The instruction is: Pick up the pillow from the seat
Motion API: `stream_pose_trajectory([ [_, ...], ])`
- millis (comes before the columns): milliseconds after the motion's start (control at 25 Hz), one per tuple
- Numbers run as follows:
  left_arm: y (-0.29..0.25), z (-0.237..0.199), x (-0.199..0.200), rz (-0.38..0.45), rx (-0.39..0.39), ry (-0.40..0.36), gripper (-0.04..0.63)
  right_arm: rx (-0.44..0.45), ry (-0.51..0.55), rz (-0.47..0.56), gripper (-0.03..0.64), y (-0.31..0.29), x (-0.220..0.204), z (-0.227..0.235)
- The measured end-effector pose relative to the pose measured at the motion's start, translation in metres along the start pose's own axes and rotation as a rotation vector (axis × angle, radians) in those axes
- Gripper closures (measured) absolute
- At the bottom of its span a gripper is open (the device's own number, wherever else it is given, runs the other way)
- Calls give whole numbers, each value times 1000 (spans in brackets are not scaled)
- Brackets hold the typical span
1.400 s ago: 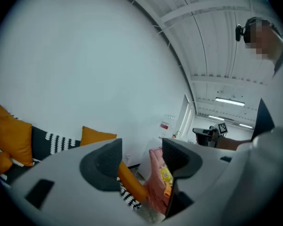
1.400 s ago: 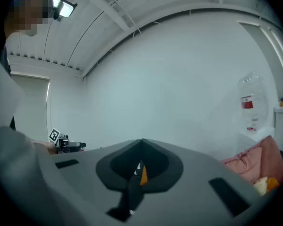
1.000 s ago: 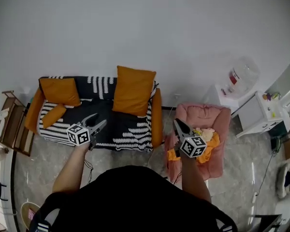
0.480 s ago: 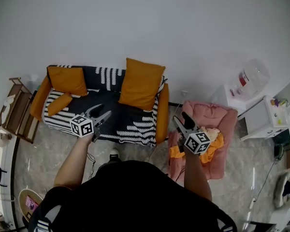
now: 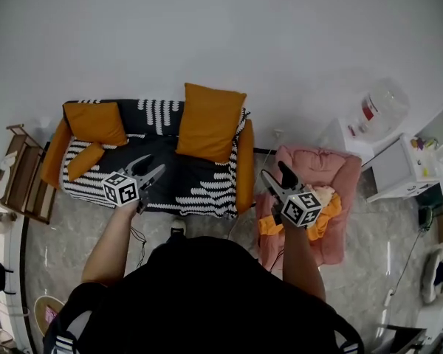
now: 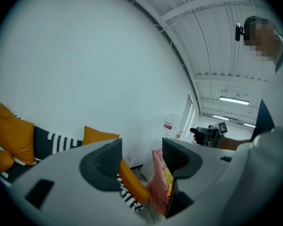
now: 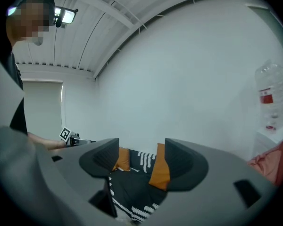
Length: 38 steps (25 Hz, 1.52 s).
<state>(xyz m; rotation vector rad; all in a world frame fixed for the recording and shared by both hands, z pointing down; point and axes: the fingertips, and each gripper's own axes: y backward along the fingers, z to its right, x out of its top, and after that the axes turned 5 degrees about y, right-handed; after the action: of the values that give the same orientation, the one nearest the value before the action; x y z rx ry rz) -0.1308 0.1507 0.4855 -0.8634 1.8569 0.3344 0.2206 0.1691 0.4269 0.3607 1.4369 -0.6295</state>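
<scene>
A black-and-white patterned sofa (image 5: 196, 186) holds a large orange pillow (image 5: 210, 122) leaning on its backrest at the right. A second orange pillow (image 5: 94, 122) and a small orange bolster (image 5: 84, 161) lie at its left end. My left gripper (image 5: 149, 170) hovers over the seat's front, jaws apart with nothing between them. My right gripper (image 5: 275, 177) hangs over the pink armchair (image 5: 332, 175), its jaws opening and empty. In the right gripper view the large pillow (image 7: 159, 171) shows between the jaws (image 7: 141, 157), far off. The left gripper view's jaws (image 6: 141, 157) frame the sofa's orange arm (image 6: 132, 185).
An orange and yellow bundle (image 5: 323, 211) lies in the pink armchair. A water dispenser (image 5: 376, 109) and white cabinet (image 5: 406, 172) stand at the right. A wooden rack (image 5: 18, 179) stands left of the sofa. My foot (image 5: 177, 229) is on the marble floor.
The right gripper's jaws have spread apart from shut. Both grippers keep nearly the same places while the head view shifts a little.
</scene>
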Motion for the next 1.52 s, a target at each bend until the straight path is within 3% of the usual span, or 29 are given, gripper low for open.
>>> stream_pose_trajectory([
  [600, -43, -49, 20, -43, -56, 11, 325, -91, 12, -3, 252, -40, 7, 20],
  [1520, -109, -147, 50, -126, -119, 32, 324, -156, -35, -59, 232, -142, -2, 47],
])
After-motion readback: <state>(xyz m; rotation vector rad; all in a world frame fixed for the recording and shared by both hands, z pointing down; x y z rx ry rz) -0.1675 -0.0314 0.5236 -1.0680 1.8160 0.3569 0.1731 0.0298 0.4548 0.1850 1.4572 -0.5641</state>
